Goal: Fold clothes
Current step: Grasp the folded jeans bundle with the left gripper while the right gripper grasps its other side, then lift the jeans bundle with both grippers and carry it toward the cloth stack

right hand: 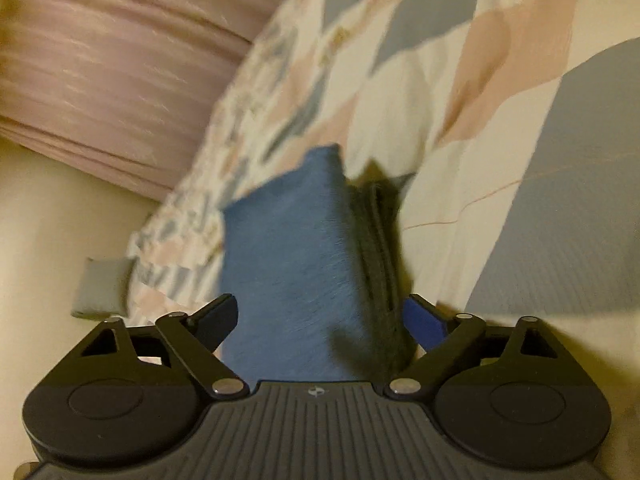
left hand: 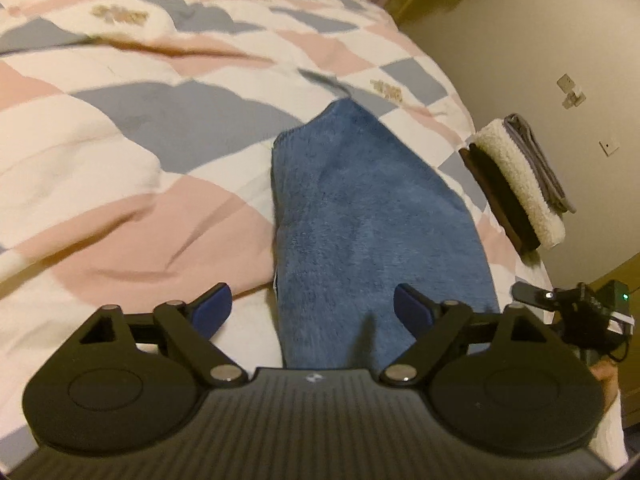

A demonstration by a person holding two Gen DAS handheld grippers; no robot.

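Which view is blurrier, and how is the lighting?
Right wrist view: heavy motion smear over the quilt and curtain; the blue towel is streaked. Left wrist view: sharper, only the far quilt softens, and the towel pile is readable. Both: dim warm light, strong fisheye bending, and a small dark shadow on the towel near the camera.

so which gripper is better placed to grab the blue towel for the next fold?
Probably the right gripper: the blue fleecy towel fills the gap between its open fingers. The left gripper, also open, has the towel off-centre, its edge between the fingers.
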